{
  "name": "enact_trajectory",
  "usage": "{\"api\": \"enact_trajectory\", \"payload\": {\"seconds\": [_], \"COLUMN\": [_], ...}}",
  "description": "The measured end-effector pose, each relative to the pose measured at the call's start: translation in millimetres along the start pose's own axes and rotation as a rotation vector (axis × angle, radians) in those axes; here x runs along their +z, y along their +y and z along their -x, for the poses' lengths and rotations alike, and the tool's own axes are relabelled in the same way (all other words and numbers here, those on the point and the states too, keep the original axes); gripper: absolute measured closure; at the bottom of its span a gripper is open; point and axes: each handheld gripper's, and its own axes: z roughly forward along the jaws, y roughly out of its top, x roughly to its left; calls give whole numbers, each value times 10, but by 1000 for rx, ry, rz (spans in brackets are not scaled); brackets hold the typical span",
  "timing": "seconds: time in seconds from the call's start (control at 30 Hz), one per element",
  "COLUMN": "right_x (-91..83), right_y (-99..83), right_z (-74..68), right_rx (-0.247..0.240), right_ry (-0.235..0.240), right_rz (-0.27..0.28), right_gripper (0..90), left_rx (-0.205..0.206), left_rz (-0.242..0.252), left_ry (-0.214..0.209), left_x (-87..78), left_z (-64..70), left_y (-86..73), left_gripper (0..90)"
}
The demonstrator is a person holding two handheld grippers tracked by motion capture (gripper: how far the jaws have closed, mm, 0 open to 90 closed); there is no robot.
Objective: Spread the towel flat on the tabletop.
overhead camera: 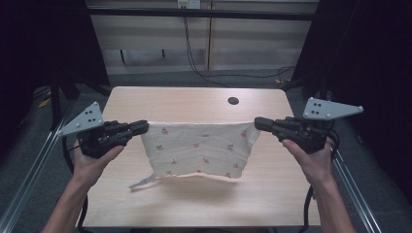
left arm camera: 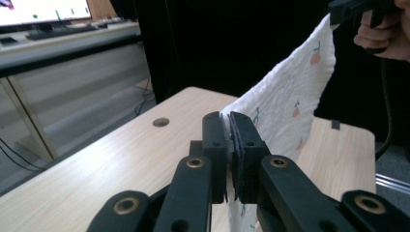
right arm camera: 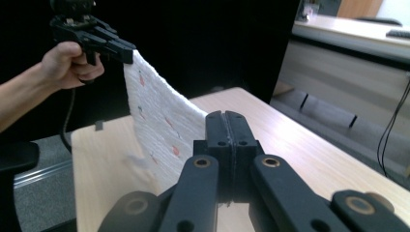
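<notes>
Dark curtains flank a light wooden table (overhead camera: 194, 104) with a small round hole (overhead camera: 233, 101) near its far edge. Above it hangs a white textured cloth with small red fruit prints (overhead camera: 199, 148), stretched between 2 grippers and clear of the tabletop. At 1 top corner the left gripper (overhead camera: 141, 127) is clamped on the cloth; at the other the right gripper (overhead camera: 258, 123) pinches it likewise. A narrow strip (overhead camera: 143, 182) dangles from the cloth's lower left edge.
</notes>
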Motion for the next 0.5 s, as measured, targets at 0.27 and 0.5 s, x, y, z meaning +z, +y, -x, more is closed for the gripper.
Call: {"api": "enact_trajectory", "payload": {"seconds": [0.27, 0.5], "right_x": [-177, -103], "right_y": [-10, -254], "right_z": [-236, -164], "right_rx": [-35, -8], "right_ry": [22, -10], "right_rz": [24, -52], "right_gripper": [900, 900], "left_rx": [2, -19], "left_rz": [-2, -65], "left_ry": [-14, -19], "left_x": [-96, 108], "left_z": [221, 127], "left_y": [33, -124], "left_gripper": [864, 863]}}
